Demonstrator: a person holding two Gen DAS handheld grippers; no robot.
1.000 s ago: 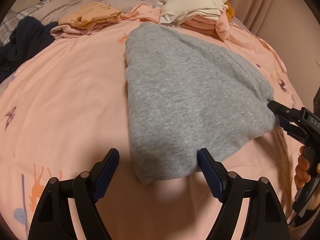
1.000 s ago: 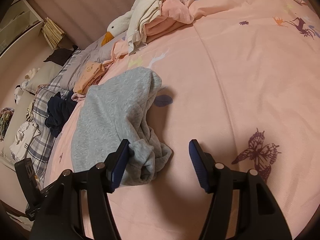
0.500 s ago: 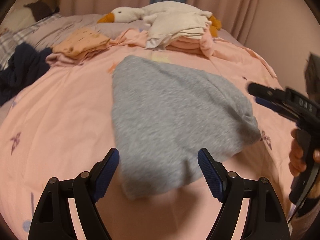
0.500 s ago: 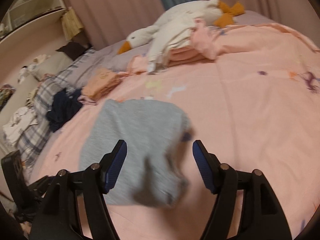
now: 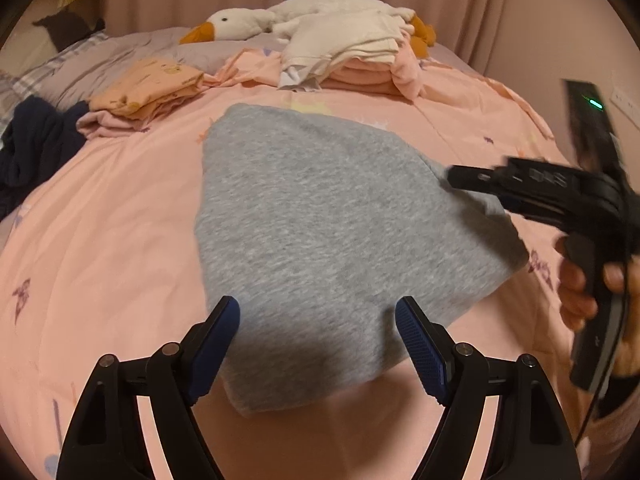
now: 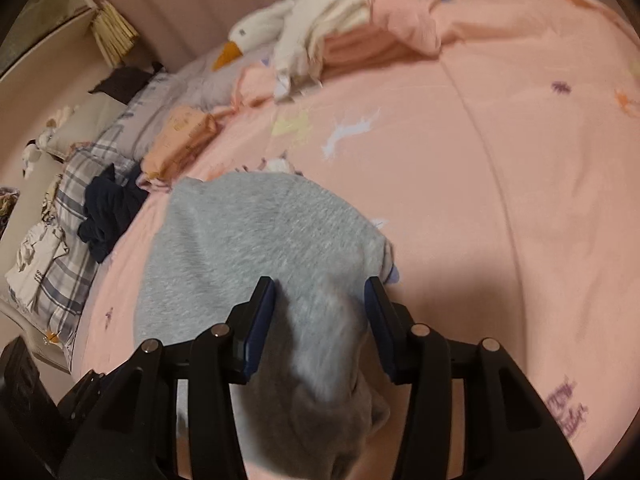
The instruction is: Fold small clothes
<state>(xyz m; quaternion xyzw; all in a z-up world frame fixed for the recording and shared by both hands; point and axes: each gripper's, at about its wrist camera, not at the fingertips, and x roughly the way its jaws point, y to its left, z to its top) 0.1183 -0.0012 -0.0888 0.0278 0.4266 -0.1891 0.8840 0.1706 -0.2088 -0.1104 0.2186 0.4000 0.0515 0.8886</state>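
Grey knit garment [image 5: 320, 232] lies part-folded on the pink printed bedspread [image 5: 100, 248], in the middle of the bed, well short of the folded orange and pink stacks near the plush goose [image 5: 280, 20]. The left gripper [image 5: 318, 340] hovers over its near edge with jaws wide apart and nothing between them. The right gripper [image 6: 320, 320] sits over the bunched right corner, jaws apart with grey fabric lying between them, not visibly pinched. The risk looks to be a grab that catches only the top layer of that bunched corner, so the fold would open or drag crooked. A pinch taken too deep could also gather the bedspread and tug the garment off line.
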